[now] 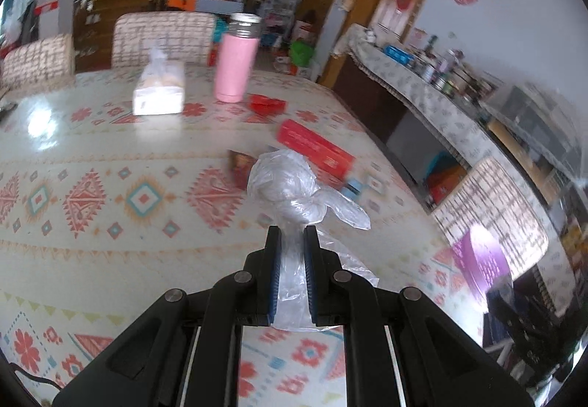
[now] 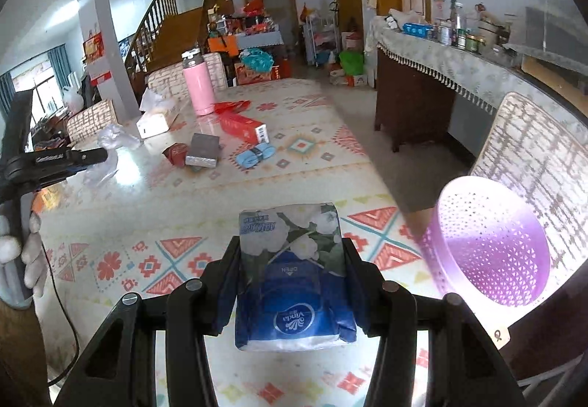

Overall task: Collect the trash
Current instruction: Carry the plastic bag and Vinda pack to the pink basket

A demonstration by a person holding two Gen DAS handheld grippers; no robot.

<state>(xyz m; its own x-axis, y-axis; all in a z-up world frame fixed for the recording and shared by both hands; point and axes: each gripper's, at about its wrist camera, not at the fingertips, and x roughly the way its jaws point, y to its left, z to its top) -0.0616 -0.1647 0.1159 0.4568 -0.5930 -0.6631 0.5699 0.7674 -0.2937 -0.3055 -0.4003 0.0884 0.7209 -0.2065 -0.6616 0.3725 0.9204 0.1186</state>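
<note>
Left gripper is clamped tight on a knotted clear plastic bag, lifted off the table. Right gripper is squeezing a blue Vinda tissue pack, with the purple perforated bin just off to its right, looking empty so far. So two pieces picked, nothing dropped yet. Both point downward at a slant. Ahead of them, a red box, small cartons and a blue wrapper probably still need collecting.

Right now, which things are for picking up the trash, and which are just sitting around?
For the job: clear plastic bag in left gripper; tissue pack in right gripper; purple basket.

Just sitting: pink bottle, tissue box, long red box.
</note>
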